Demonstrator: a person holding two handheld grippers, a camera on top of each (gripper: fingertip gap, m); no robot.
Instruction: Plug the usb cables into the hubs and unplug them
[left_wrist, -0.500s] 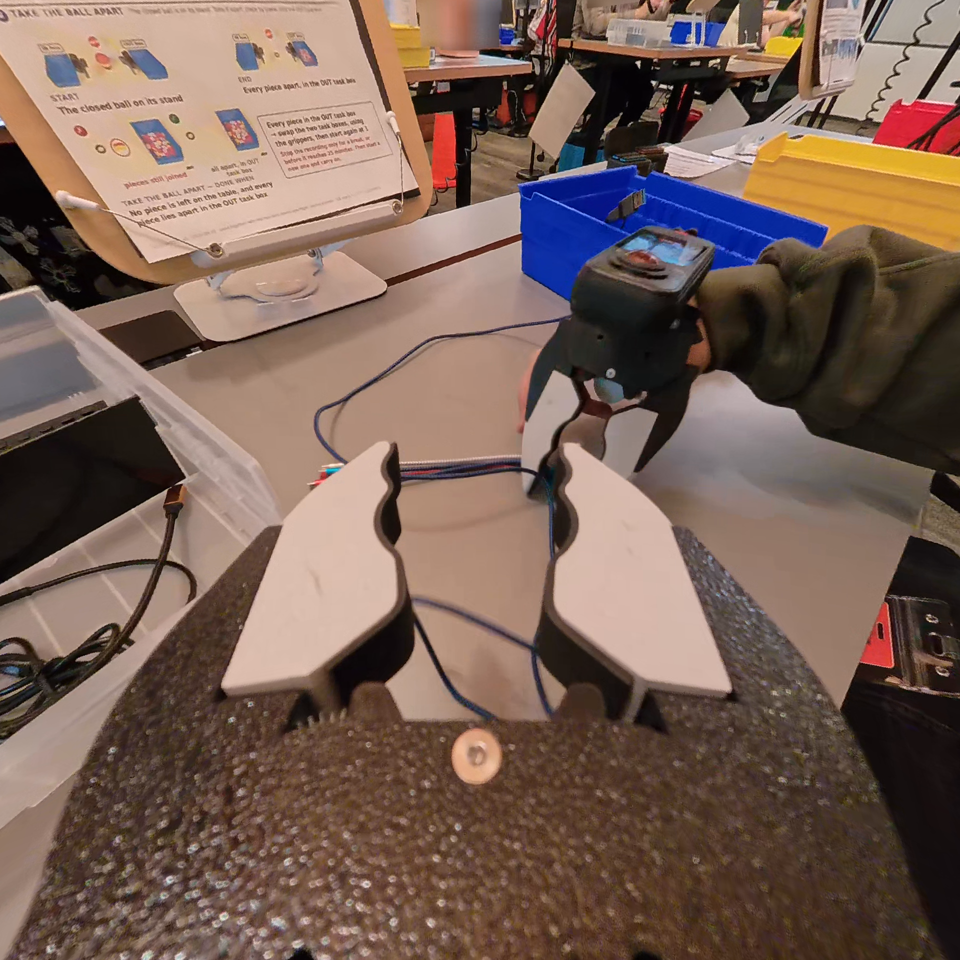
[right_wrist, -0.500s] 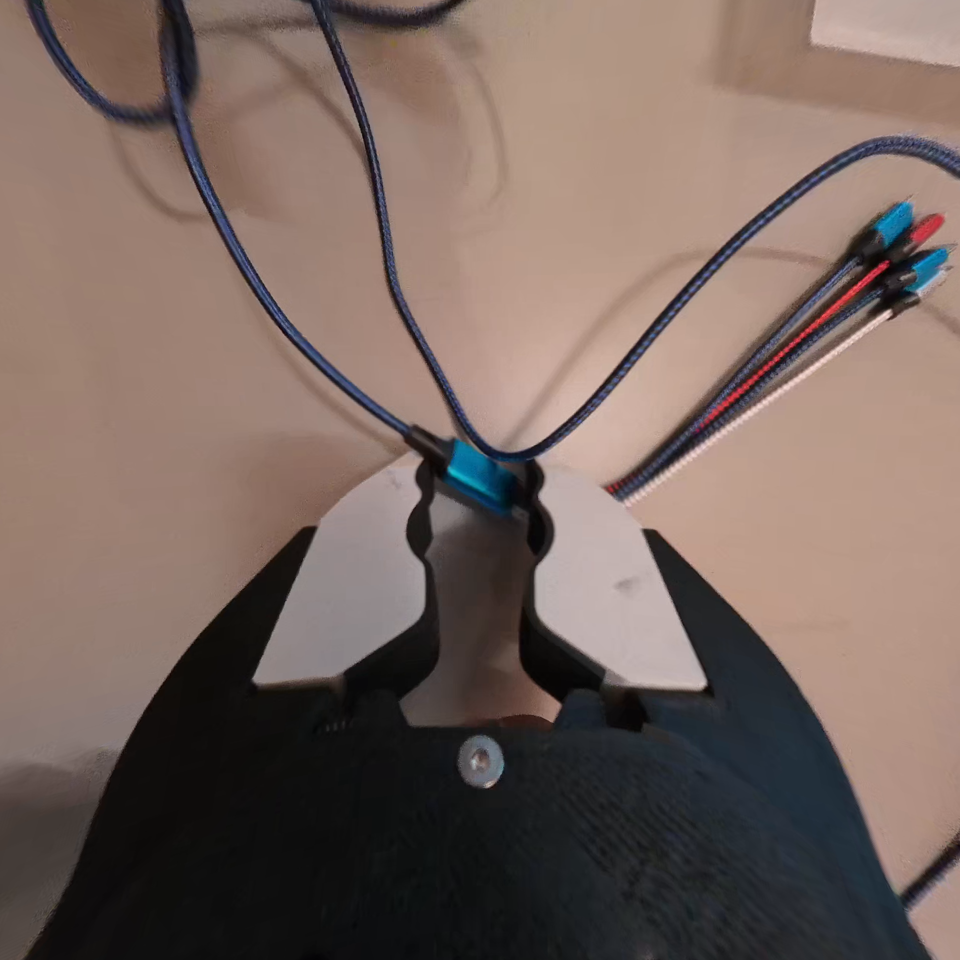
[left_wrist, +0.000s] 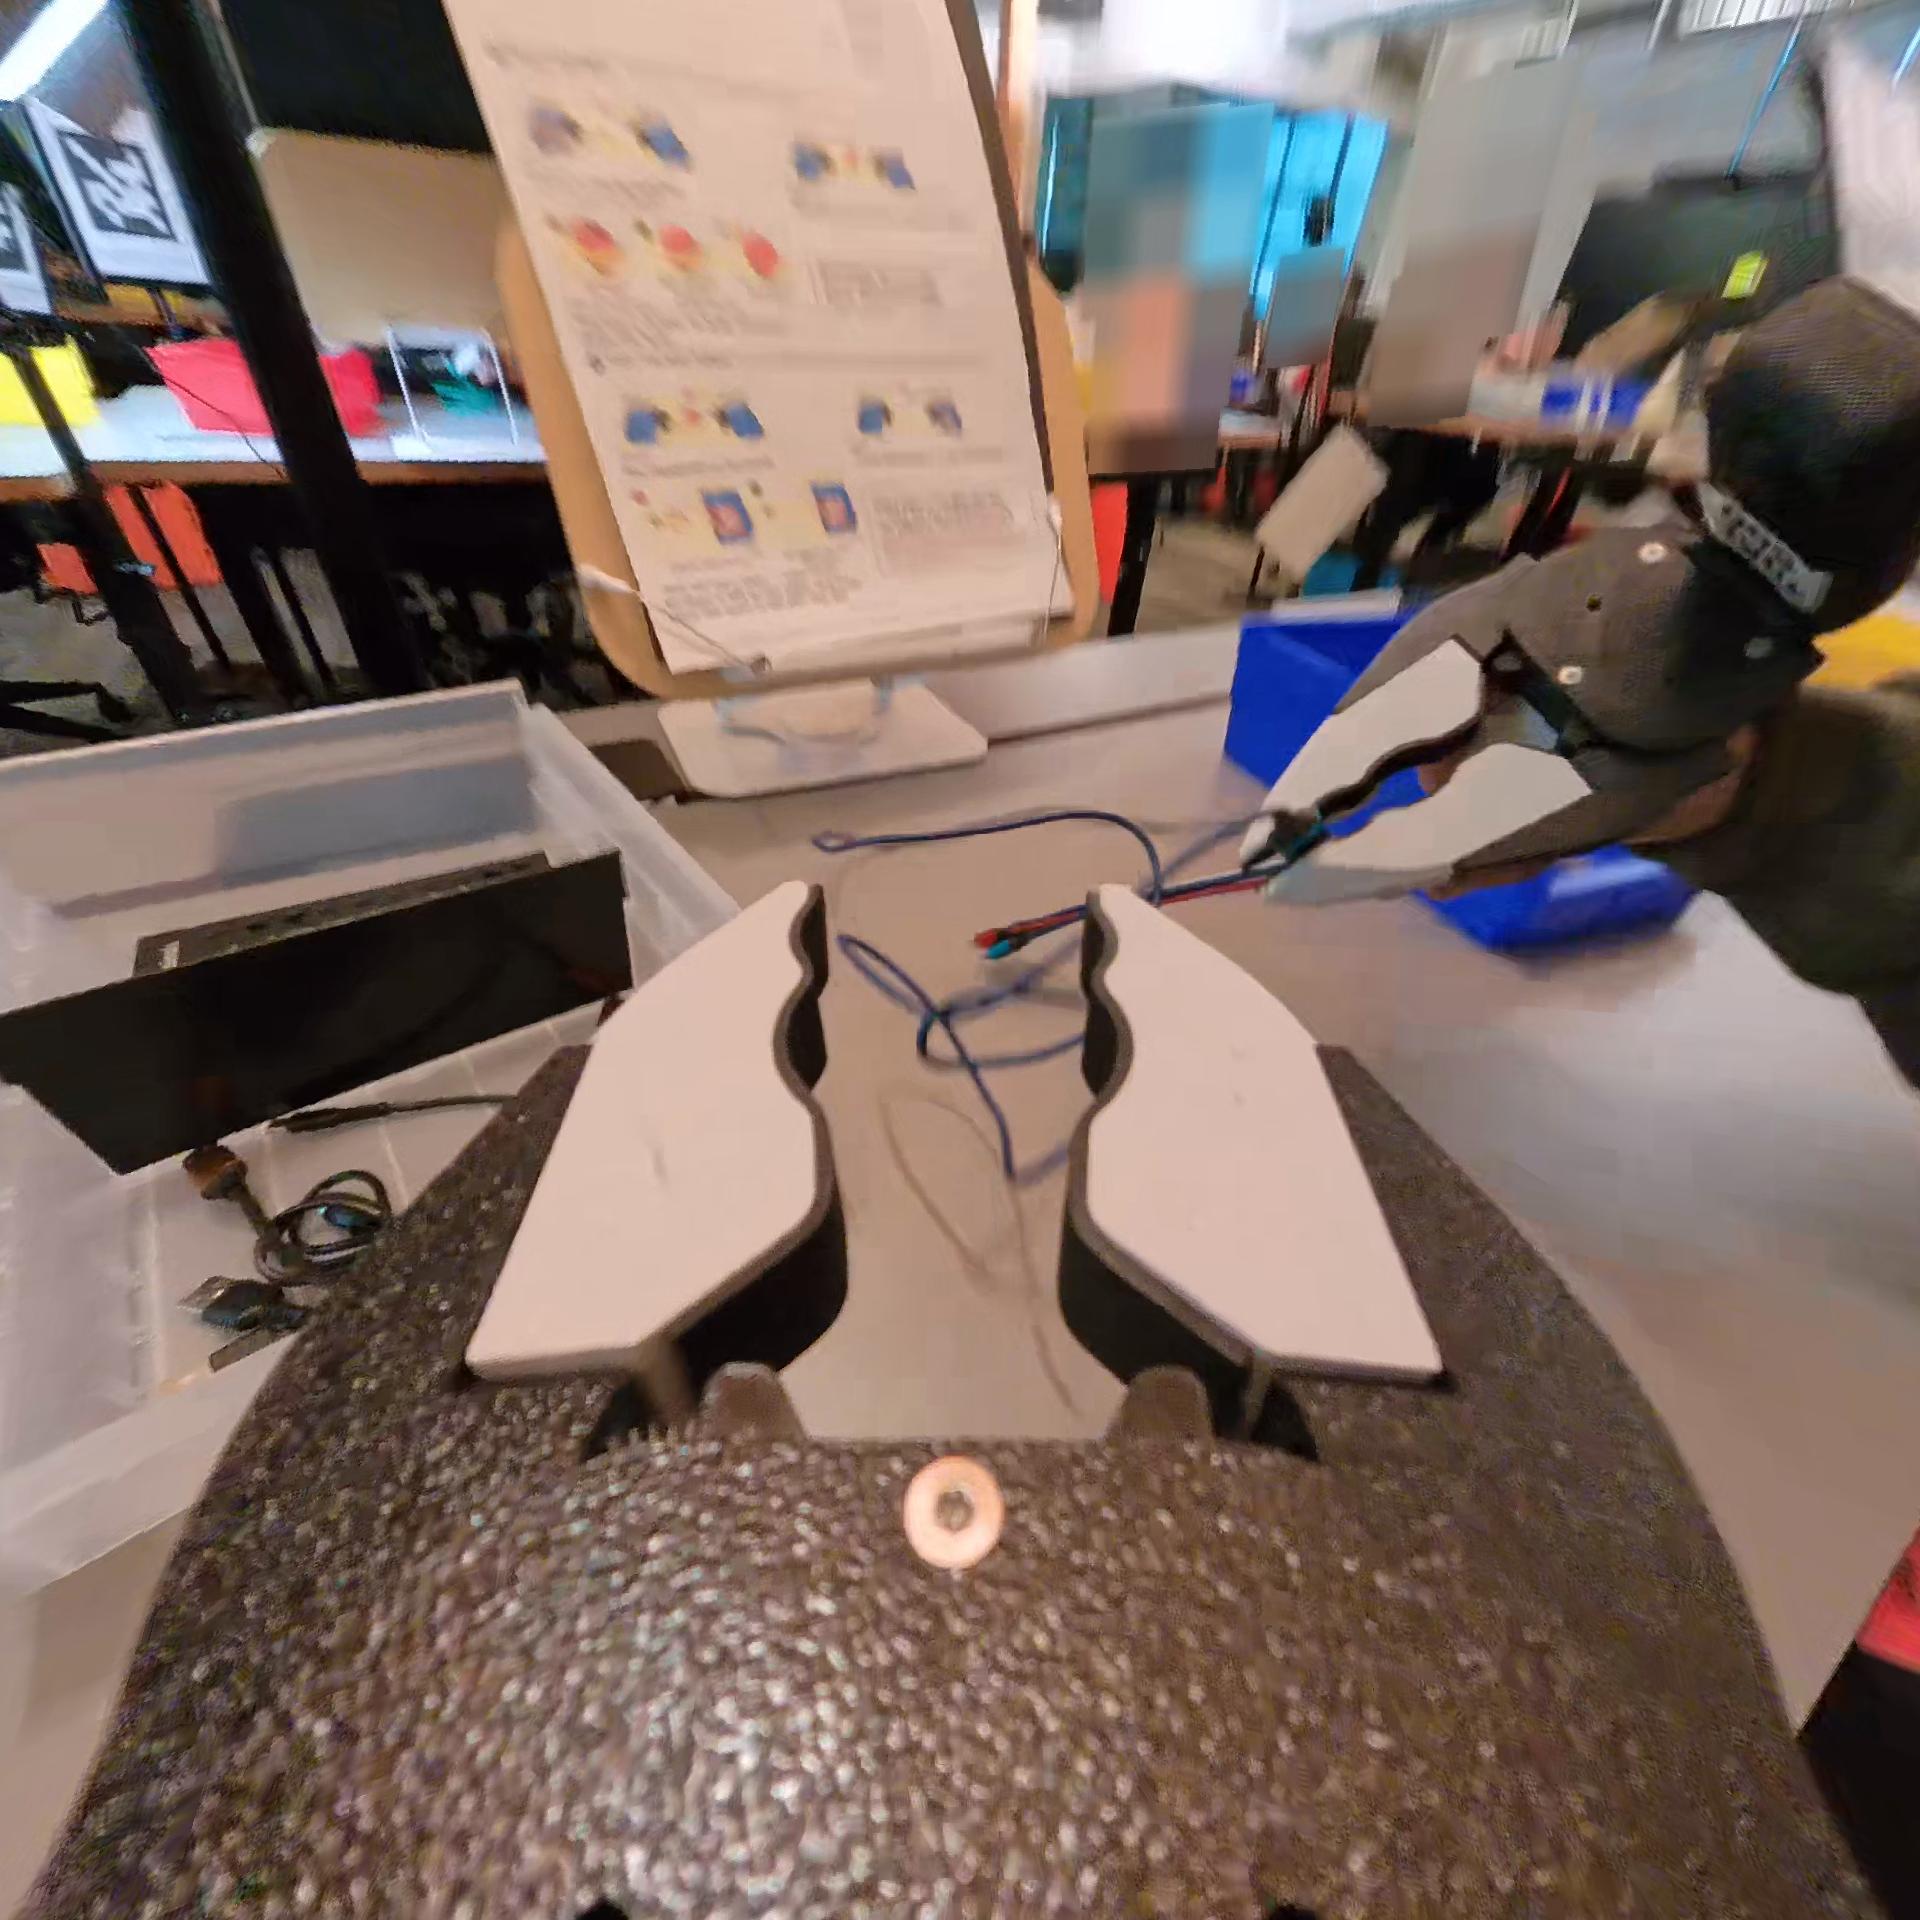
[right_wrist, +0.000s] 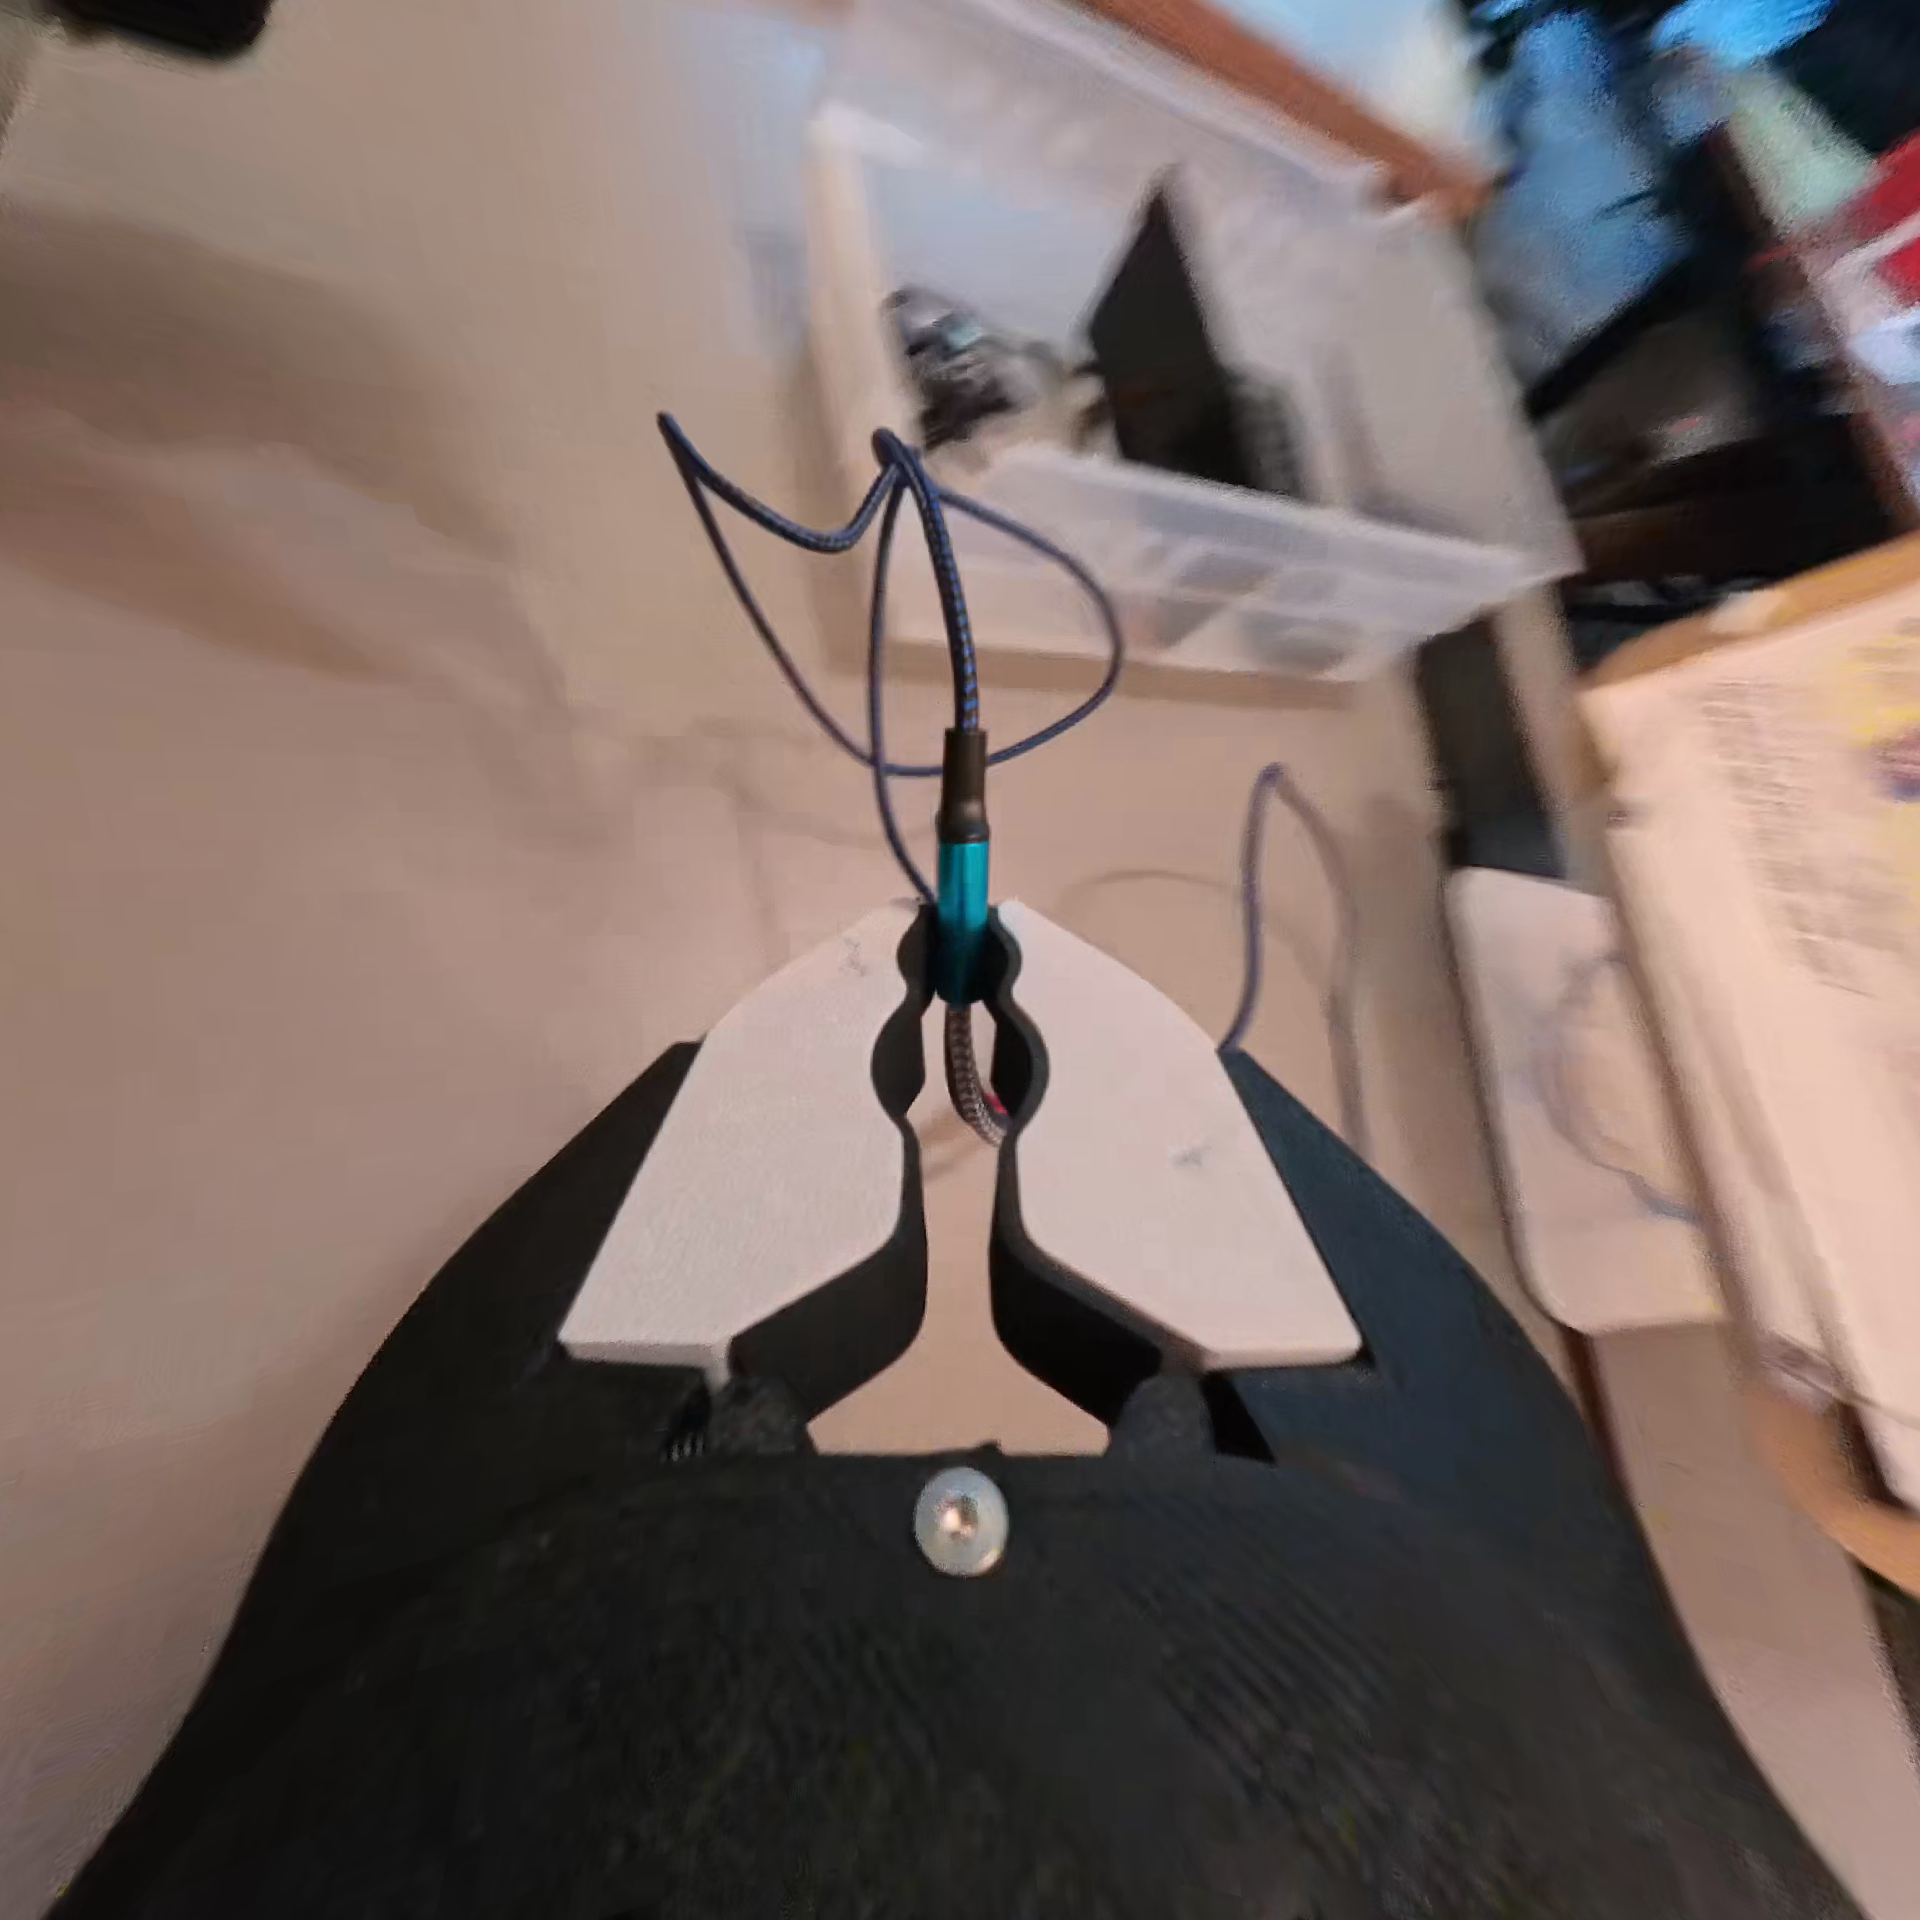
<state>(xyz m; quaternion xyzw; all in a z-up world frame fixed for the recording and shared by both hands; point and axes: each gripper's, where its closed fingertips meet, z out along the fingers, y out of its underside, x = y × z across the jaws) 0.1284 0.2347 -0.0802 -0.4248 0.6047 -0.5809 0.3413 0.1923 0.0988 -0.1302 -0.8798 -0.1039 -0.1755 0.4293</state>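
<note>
My right gripper (right_wrist: 961, 920) is shut on the teal metal connector (right_wrist: 958, 914) of a blue braided USB cable (right_wrist: 914, 582) and holds it lifted above the table. It also shows in the left wrist view (left_wrist: 1283, 842), at the right, pinching the cable end. My left gripper (left_wrist: 951, 904) is open and empty above the table, over loops of the blue cable (left_wrist: 966, 1039). Red and teal plug ends (left_wrist: 1003, 940) hang near its right finger. A black hub (left_wrist: 312, 997) stands in a clear plastic bin (left_wrist: 260, 748) at the left.
A black cable (left_wrist: 312, 1226) lies coiled in the clear bin below the hub. An instruction sheet on a stand (left_wrist: 790, 364) rises at the table's far side. A blue bin (left_wrist: 1309, 675) sits behind the right gripper. A sleeved arm (left_wrist: 1829, 862) enters from the right. One gripper's finger ends stand about 15 cm off the other's. My left gripper is the nearer one to the black hub (left_wrist: 312, 997): about 25 cm, against 35 cm.
The right gripper has lifted the teal connector off the table and swung it up toward the clear bin. The left gripper has turned left, bringing the hub and bin into fuller view.
</note>
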